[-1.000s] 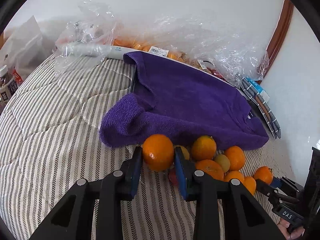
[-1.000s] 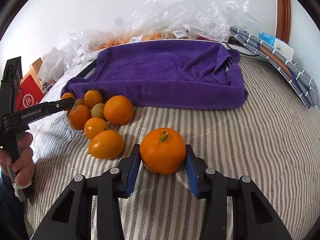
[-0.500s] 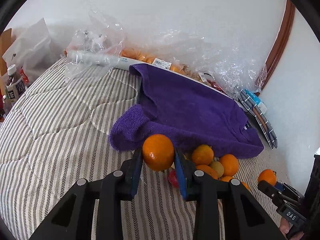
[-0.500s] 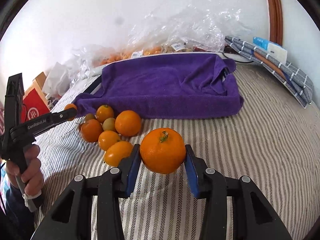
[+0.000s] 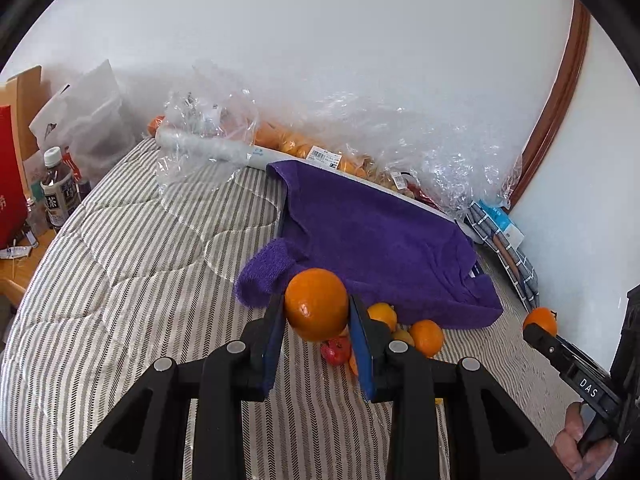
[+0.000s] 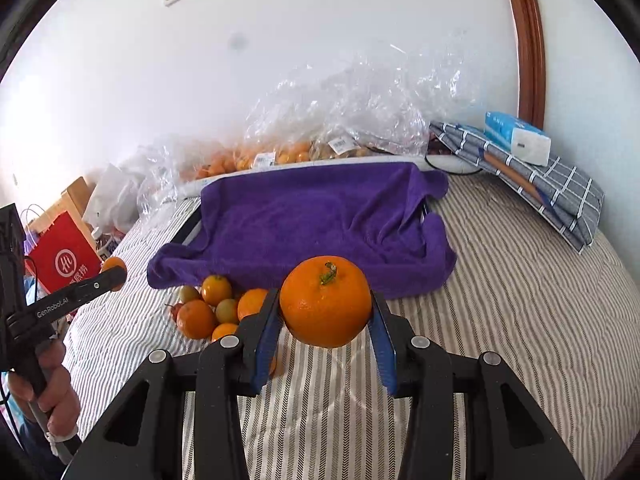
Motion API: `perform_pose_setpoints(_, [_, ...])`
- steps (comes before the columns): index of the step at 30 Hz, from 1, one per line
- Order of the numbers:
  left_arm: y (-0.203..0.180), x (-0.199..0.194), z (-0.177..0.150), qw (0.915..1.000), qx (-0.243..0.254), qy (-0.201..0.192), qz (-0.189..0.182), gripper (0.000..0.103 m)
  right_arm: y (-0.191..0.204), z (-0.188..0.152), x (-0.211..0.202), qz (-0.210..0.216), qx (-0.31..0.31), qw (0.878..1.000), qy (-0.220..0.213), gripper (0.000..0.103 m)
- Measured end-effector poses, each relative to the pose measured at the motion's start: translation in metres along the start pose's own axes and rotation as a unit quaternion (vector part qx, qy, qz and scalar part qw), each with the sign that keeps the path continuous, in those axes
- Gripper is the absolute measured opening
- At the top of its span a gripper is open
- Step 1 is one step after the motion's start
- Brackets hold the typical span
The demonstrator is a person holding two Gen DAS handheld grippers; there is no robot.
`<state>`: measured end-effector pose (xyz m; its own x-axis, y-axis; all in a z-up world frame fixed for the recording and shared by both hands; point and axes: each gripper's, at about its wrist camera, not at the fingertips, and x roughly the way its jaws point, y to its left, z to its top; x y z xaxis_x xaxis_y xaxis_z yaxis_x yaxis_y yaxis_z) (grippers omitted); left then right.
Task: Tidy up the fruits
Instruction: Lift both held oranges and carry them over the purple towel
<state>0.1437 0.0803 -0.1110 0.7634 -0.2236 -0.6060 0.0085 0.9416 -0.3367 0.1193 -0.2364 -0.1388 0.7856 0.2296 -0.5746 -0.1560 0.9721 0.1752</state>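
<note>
My left gripper (image 5: 317, 320) is shut on an orange (image 5: 316, 304) and holds it above the striped bed. My right gripper (image 6: 326, 322) is shut on a larger orange with a green stem (image 6: 326, 300), also lifted off the bed. A pile of several oranges and small fruits (image 6: 212, 310) lies on the bed by the near edge of a purple towel (image 6: 316, 216); the pile also shows in the left wrist view (image 5: 424, 336), with a small red fruit (image 5: 335, 351). The towel drapes over a tray-like shape (image 5: 380, 236).
Clear plastic bags of oranges (image 6: 280, 152) lie along the wall behind the towel. A folded checked cloth with a tissue pack (image 6: 520, 140) sits at the right. A red bag (image 6: 64, 260), a bottle (image 5: 58, 196) and clutter stand at the bed's left edge.
Both grippers have risen and pulled back from the fruit pile, each keeping its orange. The pile and towel now sit lower and farther in both views.
</note>
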Motion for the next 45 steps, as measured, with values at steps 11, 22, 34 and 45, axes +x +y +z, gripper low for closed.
perform_pose_setpoints(11, [-0.017, -0.011, 0.044, 0.9993, 0.015, -0.035, 0.004, 0.03, -0.005, 0.035, -0.005, -0.026, -0.001, 0.999, -0.027, 0.042])
perform_pose_setpoints(22, [-0.033, 0.035, 0.083, 0.9984, 0.026, -0.047, 0.016, 0.03, -0.009, 0.07, 0.032, -0.024, 0.005, 0.999, -0.037, 0.042])
perform_pose_setpoints(34, [-0.045, 0.114, 0.098, 0.9991, 0.032, -0.009, 0.026, 0.03, -0.024, 0.097, 0.093, -0.029, -0.004, 0.999, -0.035, 0.042])
perform_pose_setpoints(45, [-0.038, 0.16, 0.072, 0.9972, 0.032, 0.057, 0.037, 0.03, -0.037, 0.083, 0.145, -0.017, 0.001, 1.0, 0.022, 0.042])
